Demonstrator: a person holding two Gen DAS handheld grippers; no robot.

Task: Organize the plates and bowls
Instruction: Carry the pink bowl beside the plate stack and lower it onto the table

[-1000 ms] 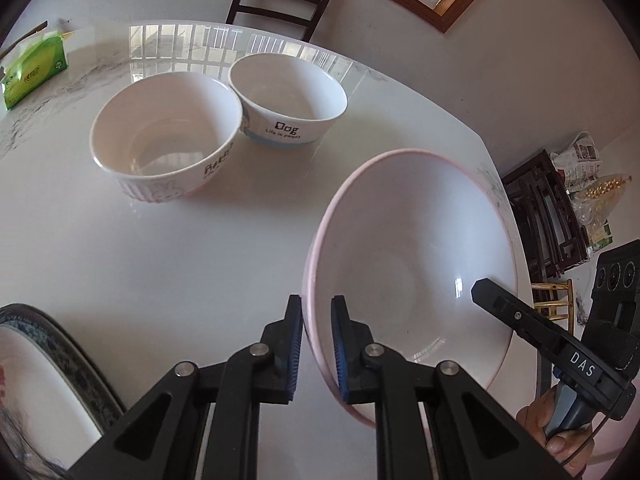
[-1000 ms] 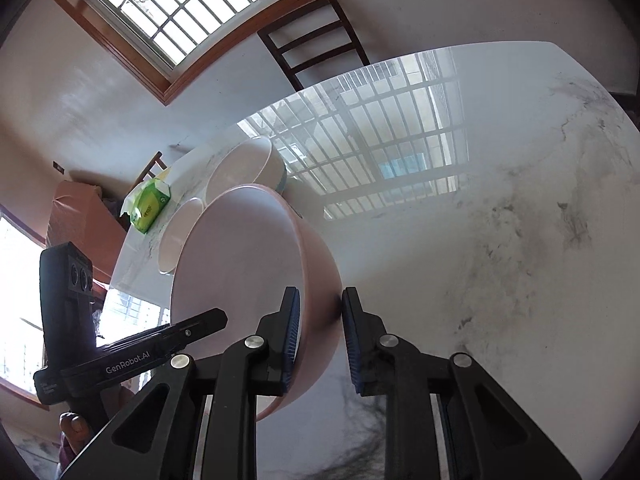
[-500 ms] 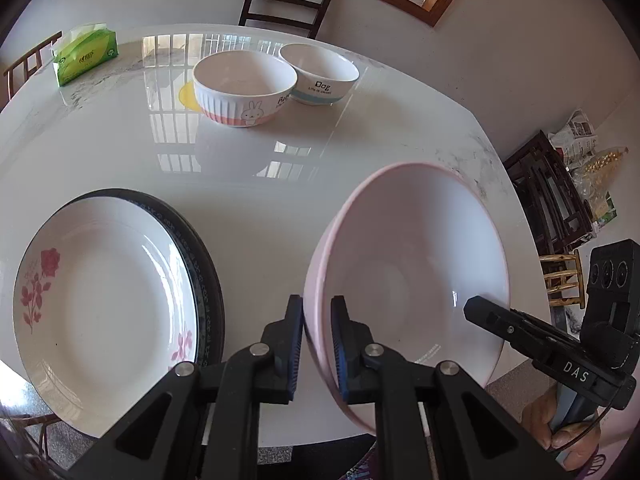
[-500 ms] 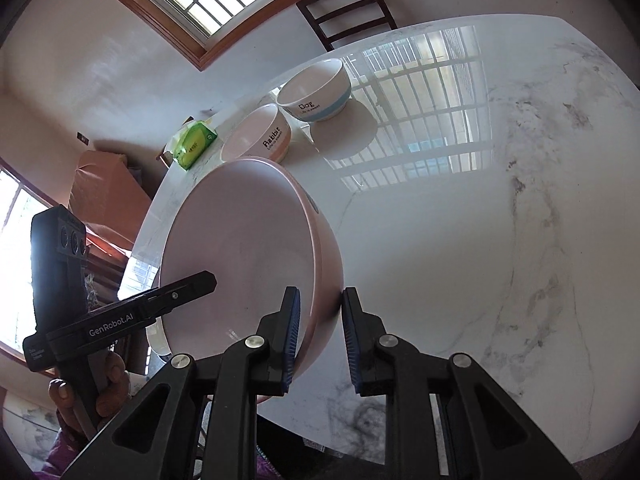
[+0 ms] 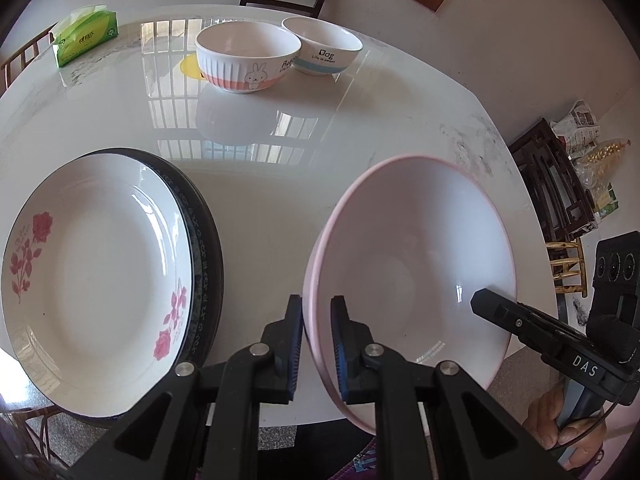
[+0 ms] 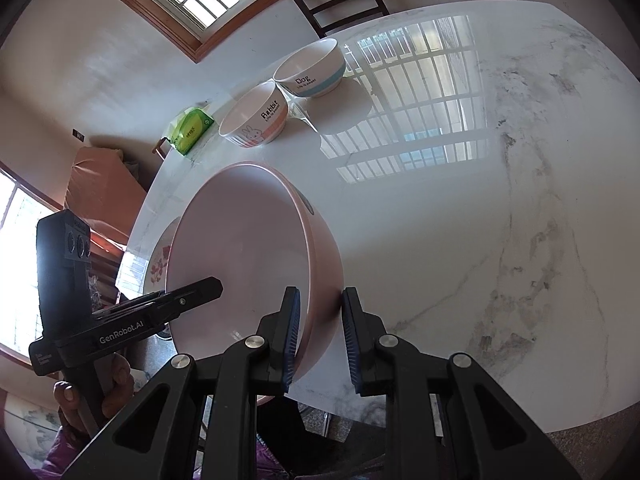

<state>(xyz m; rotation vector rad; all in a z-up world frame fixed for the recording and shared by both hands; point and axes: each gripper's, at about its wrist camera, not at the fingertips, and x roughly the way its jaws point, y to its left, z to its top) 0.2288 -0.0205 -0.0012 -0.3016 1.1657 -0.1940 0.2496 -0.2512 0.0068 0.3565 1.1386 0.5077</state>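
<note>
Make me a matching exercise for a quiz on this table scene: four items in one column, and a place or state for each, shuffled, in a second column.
Items:
1. pink bowl
2. rose plate
3. Rabbit bowl
4. tissue pack

Places or states:
A. lies on a dark-rimmed plate
B. far left edge of the table
C. clamped at its rim by both tools, tilted
D. stands beside the Dog bowl

Pairs: 1-C, 2-A, 3-D, 4-B
</note>
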